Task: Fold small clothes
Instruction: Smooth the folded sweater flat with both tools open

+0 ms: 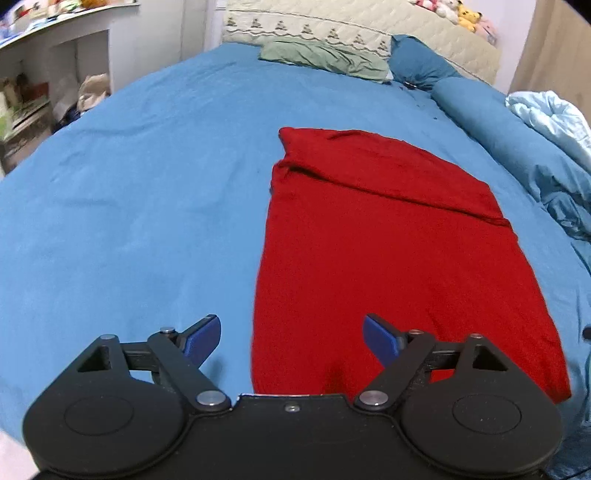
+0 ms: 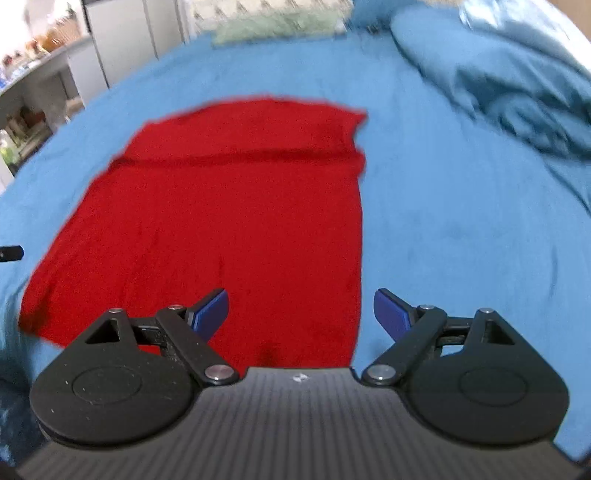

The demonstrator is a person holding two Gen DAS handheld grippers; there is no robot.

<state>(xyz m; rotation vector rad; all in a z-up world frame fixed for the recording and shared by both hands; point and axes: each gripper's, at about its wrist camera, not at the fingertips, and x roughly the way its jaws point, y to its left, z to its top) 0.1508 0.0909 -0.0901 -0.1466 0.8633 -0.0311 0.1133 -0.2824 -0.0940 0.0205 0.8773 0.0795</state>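
A red garment [image 1: 388, 258] lies flat on the blue bedsheet [image 1: 129, 203], with a folded band across its far end. It also shows in the right wrist view [image 2: 229, 221]. My left gripper [image 1: 291, 338] is open and empty, above the garment's near left edge. My right gripper [image 2: 300, 312] is open and empty, above the garment's near right edge. The near hem is hidden behind both gripper bodies.
A rolled blue duvet [image 1: 517, 147] and a light blue blanket [image 1: 554, 114] lie along the right side of the bed. A green pillow [image 1: 325, 59] and quilted headboard [image 1: 369, 26] are at the far end. White shelves [image 1: 48, 74] stand left of the bed.
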